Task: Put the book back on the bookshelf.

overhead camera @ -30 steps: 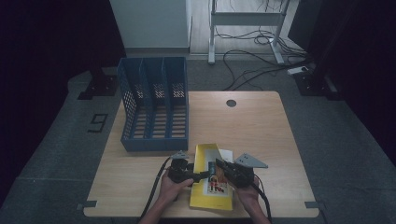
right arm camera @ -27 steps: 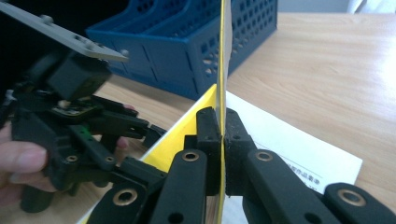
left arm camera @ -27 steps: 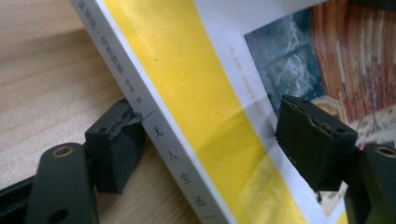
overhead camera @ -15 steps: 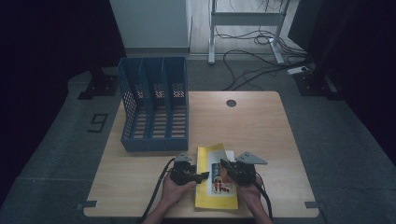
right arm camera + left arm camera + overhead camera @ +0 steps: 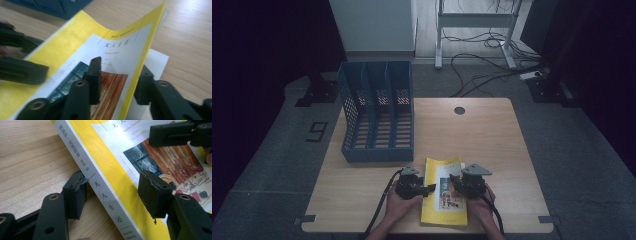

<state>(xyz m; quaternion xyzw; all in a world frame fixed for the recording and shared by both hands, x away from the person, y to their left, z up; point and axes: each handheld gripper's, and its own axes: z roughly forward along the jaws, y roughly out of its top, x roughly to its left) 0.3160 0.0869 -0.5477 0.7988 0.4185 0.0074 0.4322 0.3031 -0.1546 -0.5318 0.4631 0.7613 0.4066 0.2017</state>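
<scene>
Yellow book [image 5: 444, 192] lay between our grippers. Our left gripper [image 5: 112, 195] straddled its spine, jaws closing, not yet pressing. Our right gripper [image 5: 120, 82] stood open around the lifted cover, jaws just opening.

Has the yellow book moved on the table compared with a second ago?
No. The yellow book lies in the same place below the blue file rack, near the table's front edge.

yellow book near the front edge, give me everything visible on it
The yellow book is a paperback with a white panel, Chinese title and illustrated picture on its cover. It lies on the wooden table, white spine toward the left gripper, whose jaws straddle that spine. The right gripper straddles the lifted, curled cover edge; a white page shows beneath.
</scene>
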